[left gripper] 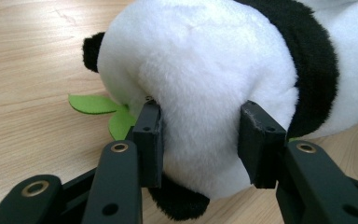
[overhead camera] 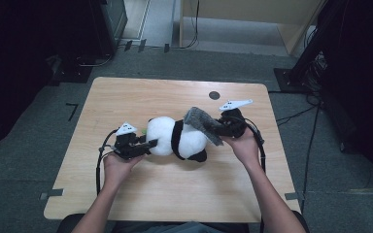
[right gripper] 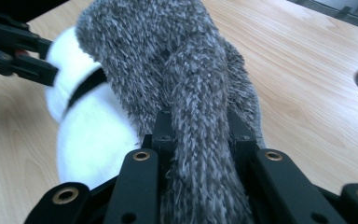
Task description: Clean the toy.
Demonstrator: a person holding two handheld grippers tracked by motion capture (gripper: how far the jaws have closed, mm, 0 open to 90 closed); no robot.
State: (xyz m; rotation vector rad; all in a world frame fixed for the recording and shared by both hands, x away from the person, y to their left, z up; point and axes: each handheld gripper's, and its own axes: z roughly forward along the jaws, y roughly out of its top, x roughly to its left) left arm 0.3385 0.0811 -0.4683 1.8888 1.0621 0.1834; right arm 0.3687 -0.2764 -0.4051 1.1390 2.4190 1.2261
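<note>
While the plush panda [overhead camera: 177, 138] lies on its side across the middle of the wooden table [overhead camera: 141, 194], its long axis runs roughly left to right, tilted a little so the right end sits nearer the person. That axis is what the coming move turns on, since the 2 grippers stand at its opposite ends. The left gripper [overhead camera: 145, 144] meets the panda's rounded white end; in the left gripper view its jaws are spread wide and pressed into the white fur on either side, so it clamps the panda [left gripper: 200, 88] rather than merely touching it. A black ear [left gripper: 91, 50] pokes out at the far side of that end and a green felt leaf [left gripper: 93, 103] lies on the table beneath it, which suggests the head points toward the person's left, though the face is hidden.

The right gripper [overhead camera: 218, 127] is closed on a grey fuzzy cloth [overhead camera: 201, 124], which drapes over the panda's right half. In the right gripper view the cloth [right gripper: 191, 93] bunches into a thick strand running straight down between the jaws, with the white body [right gripper: 93, 140] just beyond and to the left. The cloth's length follows the panda's axis, reaching leftward from the right gripper toward the black band [overhead camera: 176, 138] around the body.

Judging by this, the right hand is the nearer one for drawing the cloth further along the body, while the left steadies the toy.
</note>
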